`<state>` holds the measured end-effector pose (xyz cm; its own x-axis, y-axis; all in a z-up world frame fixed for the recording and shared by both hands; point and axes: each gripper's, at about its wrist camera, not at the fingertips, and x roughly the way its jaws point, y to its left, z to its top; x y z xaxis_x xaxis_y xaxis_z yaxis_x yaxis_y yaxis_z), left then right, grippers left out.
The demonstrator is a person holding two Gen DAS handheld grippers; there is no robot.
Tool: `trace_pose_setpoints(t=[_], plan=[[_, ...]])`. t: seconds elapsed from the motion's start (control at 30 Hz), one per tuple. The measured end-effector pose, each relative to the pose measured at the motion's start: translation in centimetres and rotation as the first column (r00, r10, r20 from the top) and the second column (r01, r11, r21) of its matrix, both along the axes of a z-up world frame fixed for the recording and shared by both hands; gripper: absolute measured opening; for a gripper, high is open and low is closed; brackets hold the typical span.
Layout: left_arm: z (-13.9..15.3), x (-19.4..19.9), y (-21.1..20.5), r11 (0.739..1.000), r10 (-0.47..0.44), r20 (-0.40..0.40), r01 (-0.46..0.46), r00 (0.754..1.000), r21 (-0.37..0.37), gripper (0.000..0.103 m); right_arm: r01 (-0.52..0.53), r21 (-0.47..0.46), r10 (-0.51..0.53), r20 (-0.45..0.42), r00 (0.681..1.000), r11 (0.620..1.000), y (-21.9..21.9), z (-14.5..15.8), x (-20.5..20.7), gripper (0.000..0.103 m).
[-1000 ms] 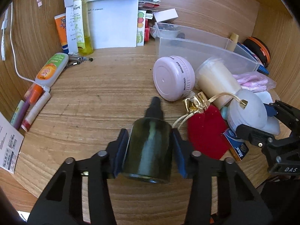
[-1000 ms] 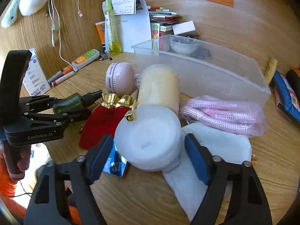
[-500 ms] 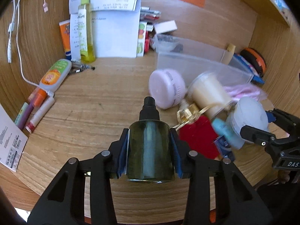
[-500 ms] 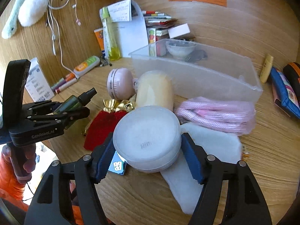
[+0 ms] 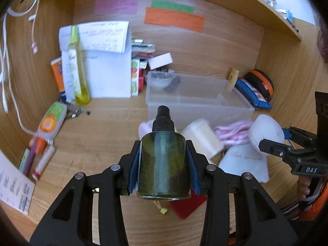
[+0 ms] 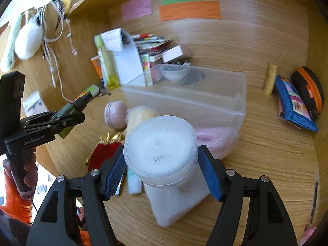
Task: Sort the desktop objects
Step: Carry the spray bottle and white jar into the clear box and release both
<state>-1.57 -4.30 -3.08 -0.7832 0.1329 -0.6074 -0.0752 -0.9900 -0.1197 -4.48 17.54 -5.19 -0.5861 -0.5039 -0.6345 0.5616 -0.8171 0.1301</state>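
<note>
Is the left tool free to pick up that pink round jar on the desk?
Probably not yet: the left tool is shut on a green spray bottle, so the pink jar must wait.

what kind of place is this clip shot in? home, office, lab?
Most likely a personal study desk at home or in a dorm: wooden desk with a shelf above, coloured sticky notes on the back panel, and toiletries and stationery scattered around a clear storage bin.

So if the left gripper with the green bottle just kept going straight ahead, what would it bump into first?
Probably the near wall of the clear plastic bin, which lies just beyond the nozzle of the green spray bottle in the left gripper. Depth is hard to judge.
</note>
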Motion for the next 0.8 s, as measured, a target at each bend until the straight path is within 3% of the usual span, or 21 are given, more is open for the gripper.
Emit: trace_pose_setpoints(t=[0.43, 0.8], plan=[[3.5, -5.7, 0.2, 0.995, -0.068, -0.008, 0.068, 0.998, 0.07, 0.041, 0.012, -0.039, -0.015, -0.067, 0.998, 0.999, 3.3, 3.6, -3.7, 0.066], [4.2, -11.7, 1.5, 0.995, -0.099, 0.051, 0.097, 0.994, 0.033, 0.041, -0.004, -0.037, 0.0, -0.09, 0.996, 0.999, 2.7, 4.9, -8.9, 0.066]])
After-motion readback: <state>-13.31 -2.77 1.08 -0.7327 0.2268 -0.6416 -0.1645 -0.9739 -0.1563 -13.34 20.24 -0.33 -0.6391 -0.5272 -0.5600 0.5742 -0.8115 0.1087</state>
